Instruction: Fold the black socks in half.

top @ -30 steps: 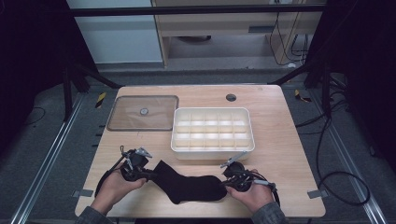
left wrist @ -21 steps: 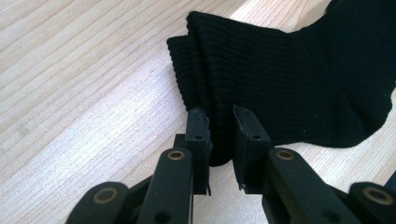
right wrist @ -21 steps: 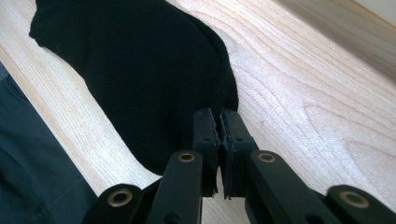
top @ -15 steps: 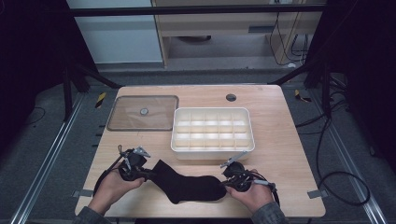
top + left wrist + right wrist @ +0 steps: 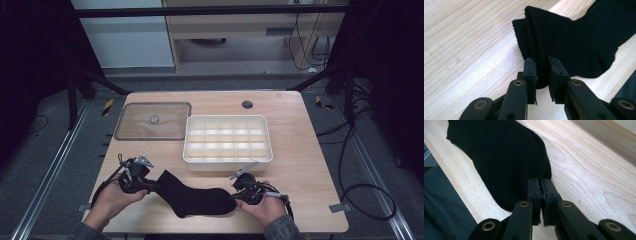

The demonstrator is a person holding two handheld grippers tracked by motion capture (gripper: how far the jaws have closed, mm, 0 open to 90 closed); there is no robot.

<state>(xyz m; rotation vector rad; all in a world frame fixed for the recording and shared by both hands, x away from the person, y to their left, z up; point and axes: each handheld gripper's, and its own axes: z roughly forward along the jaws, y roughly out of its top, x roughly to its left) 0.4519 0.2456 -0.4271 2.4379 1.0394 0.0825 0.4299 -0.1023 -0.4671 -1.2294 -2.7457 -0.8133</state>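
Claws both clamped on black sock [image 5: 197, 197]: left claw [image 5: 542, 72] pinches the ribbed cuff, right claw [image 5: 541, 188] pinches the toe end. Sock lies flat between them along the worktop's [image 5: 300, 165] near edge, just before white divided tray [image 5: 227, 140].

No lettering, label, brand, number or sign can be read on anything here, neither on the table nor on the things lying upon it.
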